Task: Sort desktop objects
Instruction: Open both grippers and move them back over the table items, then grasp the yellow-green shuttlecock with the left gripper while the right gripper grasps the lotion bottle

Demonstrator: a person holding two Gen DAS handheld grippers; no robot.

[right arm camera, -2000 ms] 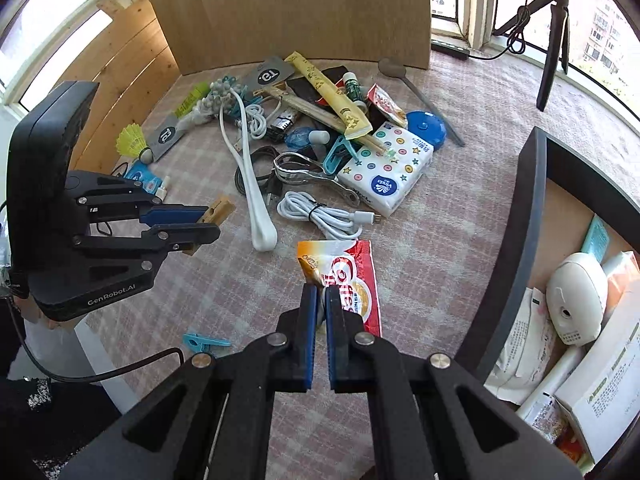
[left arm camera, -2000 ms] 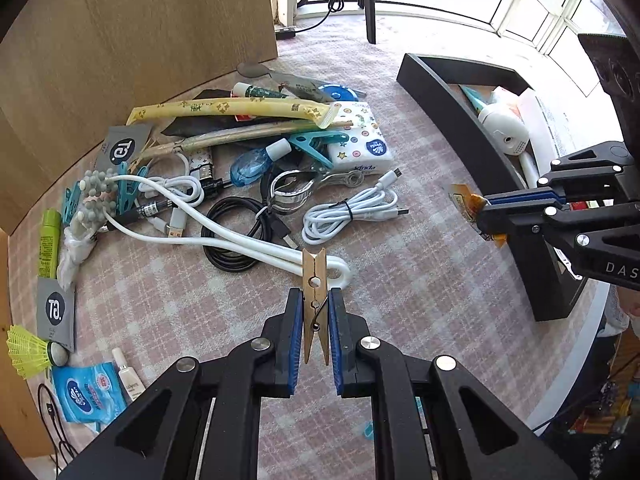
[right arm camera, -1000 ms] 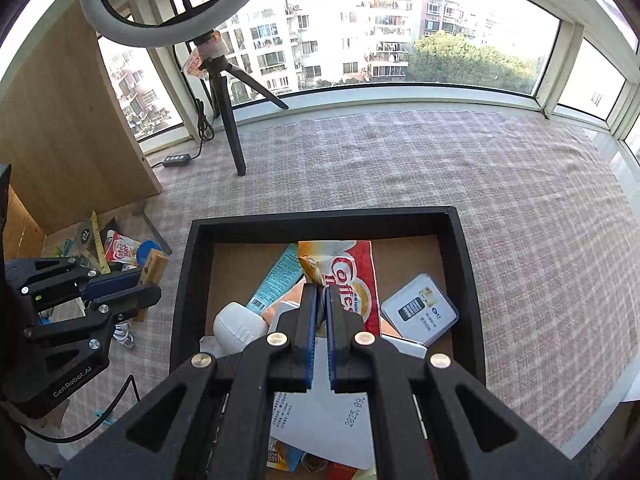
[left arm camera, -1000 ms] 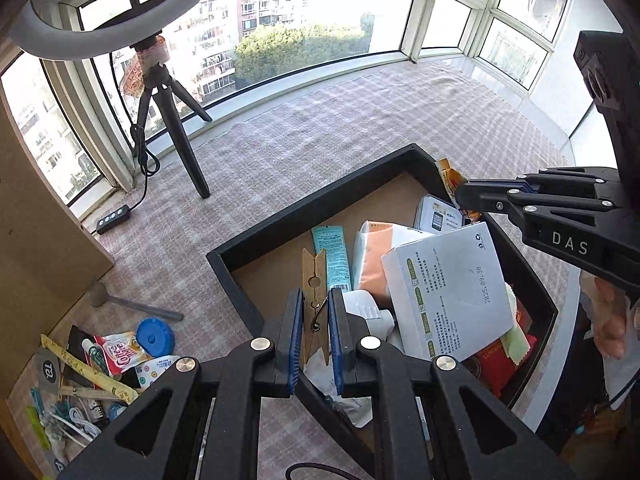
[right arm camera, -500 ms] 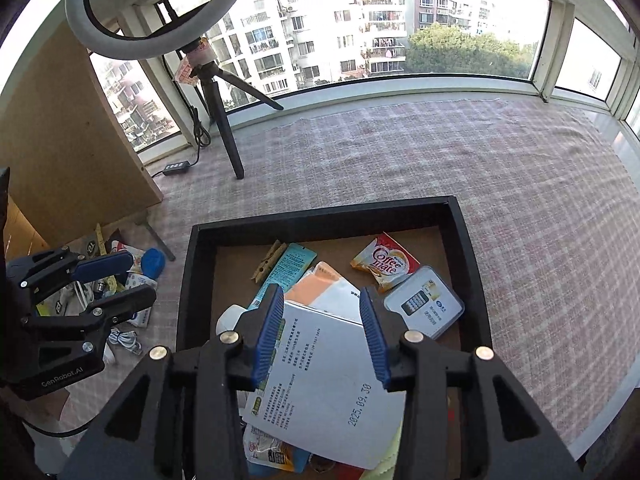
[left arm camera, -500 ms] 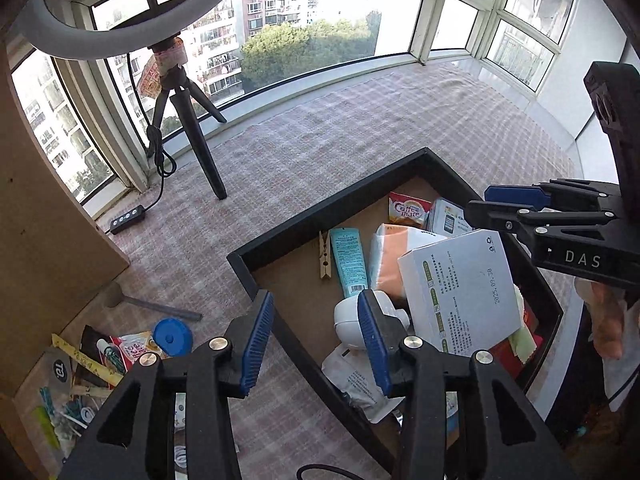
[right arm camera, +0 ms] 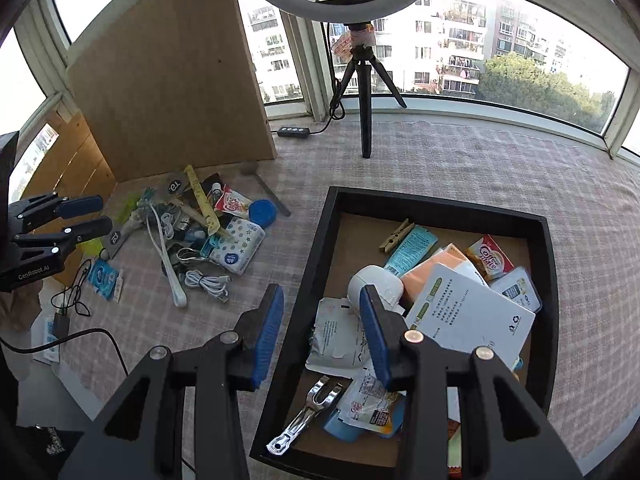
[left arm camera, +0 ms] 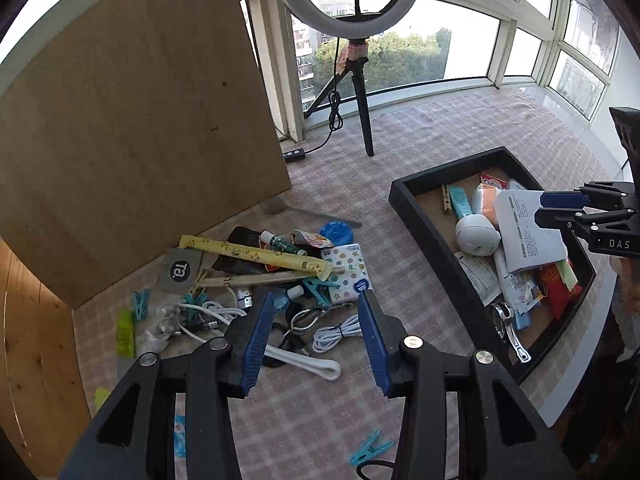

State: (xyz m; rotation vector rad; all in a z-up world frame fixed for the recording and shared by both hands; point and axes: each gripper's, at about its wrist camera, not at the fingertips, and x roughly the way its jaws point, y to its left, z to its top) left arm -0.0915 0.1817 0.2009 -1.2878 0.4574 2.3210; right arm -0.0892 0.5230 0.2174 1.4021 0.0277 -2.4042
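Both grippers swung from over tray (right arm camera: 436, 204) toward clutter pile (left arm camera: 280, 280) on checked cloth (right arm camera: 440, 152); clothespin (right arm camera: 396, 235) dropped inside; jaws spread, empty.

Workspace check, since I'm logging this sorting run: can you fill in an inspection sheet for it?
Surface: checked pink cloth over the table.
Job's things: black tray holds a wooden peg, creamer sachet, white booklet, fork and more.
Clutter: unsorted pile left of the tray; blue pegs lie apart from it.
Grippers: left gripper open and empty, facing the pile; right gripper open and empty above the tray's near left wall. Both sets of jaws have just opened.
Cables: white USB cable in the pile; black cable at the near left edge.
Surroundings: ring light on a tripod, wooden board, windows.
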